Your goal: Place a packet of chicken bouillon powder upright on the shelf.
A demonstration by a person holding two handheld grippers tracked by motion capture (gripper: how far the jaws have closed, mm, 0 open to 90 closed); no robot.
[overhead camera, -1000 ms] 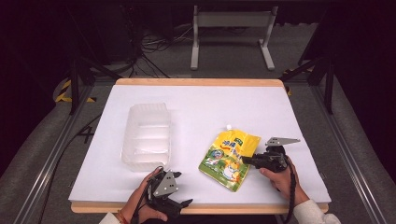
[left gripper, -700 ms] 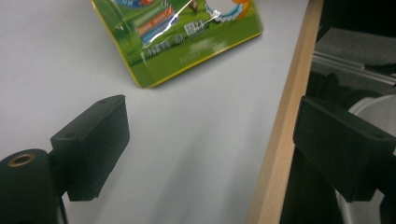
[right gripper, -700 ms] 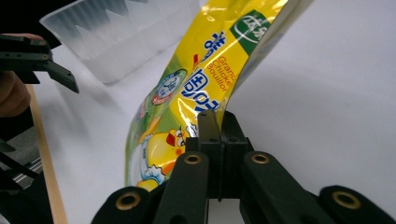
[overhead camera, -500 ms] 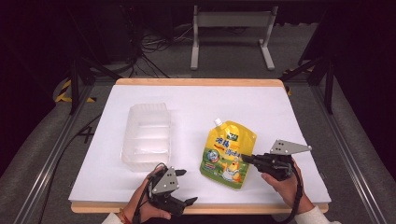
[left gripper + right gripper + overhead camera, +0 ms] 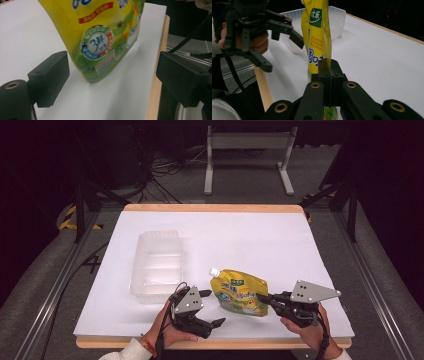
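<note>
A glossy yellow and green spouted pouch (image 5: 239, 291), flat and flexible with a white cap, is being held just above the near part of the white table (image 5: 280, 245), its edge being pinched by the clenched right gripper (image 5: 263, 298). "Granul", "Chicken" and "Bouillon" are being shown in red print under a green logo. The left gripper (image 5: 210, 307) is being held released beside the pouch, jaws spread wide. A clear, ribbed plastic tray (image 5: 157, 262), rectangular with rounded corners, is lying empty to the left.
</note>
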